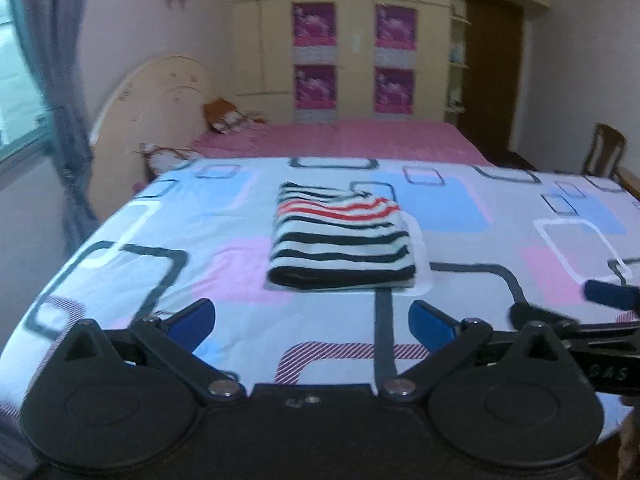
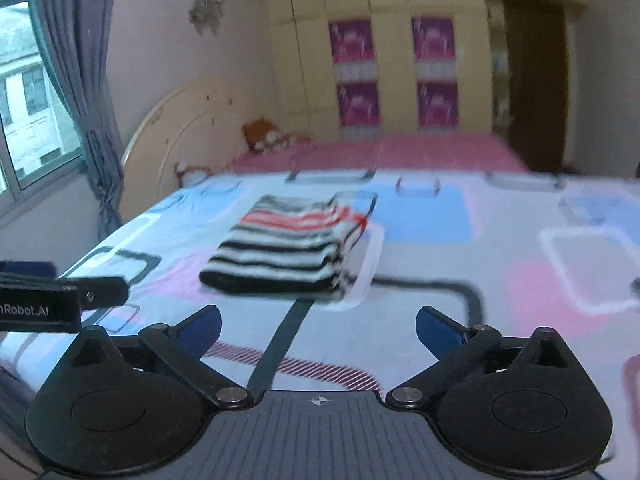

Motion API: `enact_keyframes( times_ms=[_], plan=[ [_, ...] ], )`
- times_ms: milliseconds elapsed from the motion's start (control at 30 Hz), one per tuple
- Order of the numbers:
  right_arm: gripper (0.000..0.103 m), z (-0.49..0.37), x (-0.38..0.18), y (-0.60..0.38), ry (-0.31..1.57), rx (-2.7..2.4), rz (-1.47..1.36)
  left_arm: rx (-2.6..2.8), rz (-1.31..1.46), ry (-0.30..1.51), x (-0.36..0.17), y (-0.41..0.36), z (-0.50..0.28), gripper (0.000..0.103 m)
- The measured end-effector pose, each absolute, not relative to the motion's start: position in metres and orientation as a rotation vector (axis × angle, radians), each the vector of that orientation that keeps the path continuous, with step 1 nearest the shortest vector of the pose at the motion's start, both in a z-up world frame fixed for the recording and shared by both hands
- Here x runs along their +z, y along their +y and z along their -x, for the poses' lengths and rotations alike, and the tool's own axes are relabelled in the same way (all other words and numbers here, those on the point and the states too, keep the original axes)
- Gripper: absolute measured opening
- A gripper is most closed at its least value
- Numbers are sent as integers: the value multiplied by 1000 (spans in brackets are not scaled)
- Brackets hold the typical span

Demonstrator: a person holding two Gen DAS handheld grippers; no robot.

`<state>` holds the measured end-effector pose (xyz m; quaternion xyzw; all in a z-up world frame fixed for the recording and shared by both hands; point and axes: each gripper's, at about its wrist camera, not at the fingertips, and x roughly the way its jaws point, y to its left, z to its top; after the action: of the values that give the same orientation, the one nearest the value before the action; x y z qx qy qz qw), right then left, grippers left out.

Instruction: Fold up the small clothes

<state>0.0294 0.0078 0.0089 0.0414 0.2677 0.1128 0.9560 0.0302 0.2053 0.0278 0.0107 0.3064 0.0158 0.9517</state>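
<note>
Both grippers hang above the near end of a patterned sheet, each with its blue-padded fingers spread wide and nothing between them. From its own camera the left gripper (image 1: pixel 312 326) shows bare cloth in the gap between its jaws, and the right gripper (image 2: pixel 319 330) shows the same, a dark band of the print running up through the opening. Each tool also pokes into the other's view: the right one's black linkage and a blue pad at the right edge of the left camera, the left one's black bar with white lettering at the left edge of the right camera. Neither touches the garment. The sheet (image 1: pixel 120 236), printed with blue and pink blocks and dark rounded rectangles, covers the whole working surface. Just ahead of the jaws, near the middle of that sheet, lies the striped garment (image 1: pixel 340 236), folded into a compact rectangle, black and white stripes with a few red ones toward its far end; its thick folded edge faces the cameras. Beyond it sits a bed with a pink cover (image 1: pixel 340 140), a rounded headboard (image 1: pixel 160 96) at the left, then a pale wardrobe (image 1: pixel 344 40) with magenta panels against the far wall.
</note>
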Motion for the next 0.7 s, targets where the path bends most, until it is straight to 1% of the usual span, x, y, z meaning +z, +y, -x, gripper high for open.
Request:
enact_keyframes(
  times_ms=[133, 300, 700],
  plan=[
    [102, -1, 24, 15, 464, 159, -58, 73, -10, 602, 35, 210, -11, 103],
    [103, 19, 31, 18, 411, 145, -70, 85, -1, 599, 41, 212, 4, 103],
    [103, 36, 39, 11, 384, 142, -89, 70, 0, 590, 43, 207, 16, 103]
  ],
)
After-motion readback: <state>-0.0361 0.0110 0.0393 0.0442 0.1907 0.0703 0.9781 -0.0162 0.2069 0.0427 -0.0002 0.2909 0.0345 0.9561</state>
